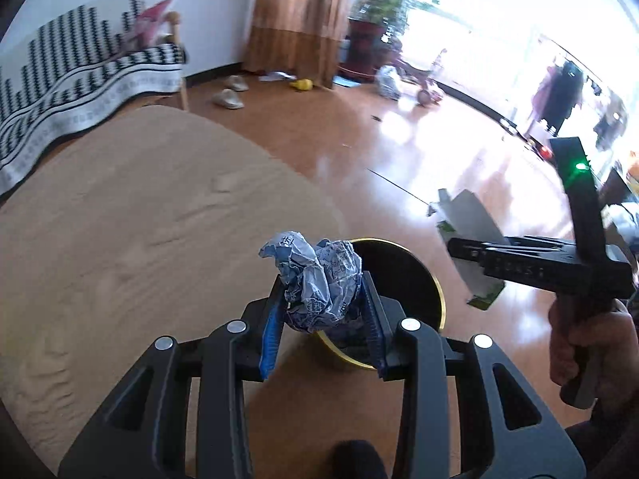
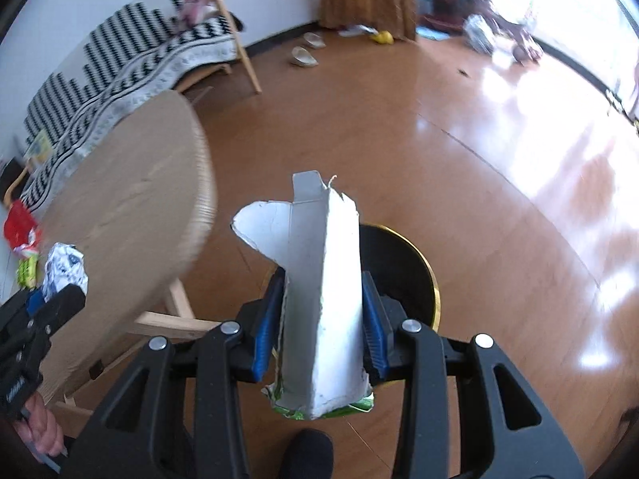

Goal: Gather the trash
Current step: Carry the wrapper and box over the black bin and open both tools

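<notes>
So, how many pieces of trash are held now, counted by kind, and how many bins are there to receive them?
Crumpled blue-and-white wrapper, held in the left gripper: 1
Torn white carton, held in the right gripper: 1
Black bin with gold rim: 1
Total: 3 things, 2 of them trash.

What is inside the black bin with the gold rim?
The black bin shows only a dark interior; no contents are discernible. The torn carton in the right hand-held gripper and the crumpled wrapper in the left hand-held gripper cover much of its opening.
</notes>
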A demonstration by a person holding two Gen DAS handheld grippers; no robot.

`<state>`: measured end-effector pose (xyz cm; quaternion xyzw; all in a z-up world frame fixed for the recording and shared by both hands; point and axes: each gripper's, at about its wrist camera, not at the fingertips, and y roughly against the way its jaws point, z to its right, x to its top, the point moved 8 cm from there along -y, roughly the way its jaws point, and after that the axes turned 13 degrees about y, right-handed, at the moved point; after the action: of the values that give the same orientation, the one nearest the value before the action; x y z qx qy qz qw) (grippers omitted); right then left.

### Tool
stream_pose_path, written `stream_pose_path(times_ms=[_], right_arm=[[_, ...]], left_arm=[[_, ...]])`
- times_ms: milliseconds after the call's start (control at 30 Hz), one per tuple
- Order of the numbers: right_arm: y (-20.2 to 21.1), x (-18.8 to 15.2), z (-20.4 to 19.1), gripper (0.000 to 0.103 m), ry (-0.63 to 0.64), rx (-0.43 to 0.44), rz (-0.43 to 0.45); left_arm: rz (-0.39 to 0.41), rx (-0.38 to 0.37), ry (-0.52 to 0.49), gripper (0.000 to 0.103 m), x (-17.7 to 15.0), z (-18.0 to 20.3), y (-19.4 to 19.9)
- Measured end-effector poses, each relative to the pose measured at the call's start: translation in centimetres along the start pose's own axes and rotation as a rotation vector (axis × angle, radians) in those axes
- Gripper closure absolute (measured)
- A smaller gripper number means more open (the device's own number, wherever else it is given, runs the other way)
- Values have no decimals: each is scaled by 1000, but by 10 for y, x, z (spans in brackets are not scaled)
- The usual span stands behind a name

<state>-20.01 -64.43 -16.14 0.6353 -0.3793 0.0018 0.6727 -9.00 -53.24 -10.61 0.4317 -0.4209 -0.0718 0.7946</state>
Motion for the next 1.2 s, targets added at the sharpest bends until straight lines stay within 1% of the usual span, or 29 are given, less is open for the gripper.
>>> stream_pose_path(times_ms=[100, 233, 367, 633, 733, 833, 1067, 1200], right_arm=[[-13, -15, 21, 64, -35, -5, -55], [-30, -31, 38, 64, -49, -13, -131], [-35, -37, 40, 64, -64, -4, -150], [-36, -25, 31, 64, -68, 4, -139], [-33, -24, 33, 61, -70, 6, -129], [-31, -21, 34, 45, -82, 18, -109], [-21, -16, 43, 43, -102, -2, -71], [-8, -16, 55, 41, -132, -23, -42]], left_arm=[[-16, -22, -25, 68, -4, 22, -16], [-30, -34, -34, 68, -3, 28, -29], [-39, -39, -34, 68, -4, 30, -35], [-50, -41, -26, 68, -5, 32, -43], [-53, -42, -18, 68, -4, 33, -46], [-55, -45, -21, 68, -4, 37, -47], [-80, -53, -23, 68, -9, 43, -59], [-108, -86, -44, 67, -14, 59, -74]])
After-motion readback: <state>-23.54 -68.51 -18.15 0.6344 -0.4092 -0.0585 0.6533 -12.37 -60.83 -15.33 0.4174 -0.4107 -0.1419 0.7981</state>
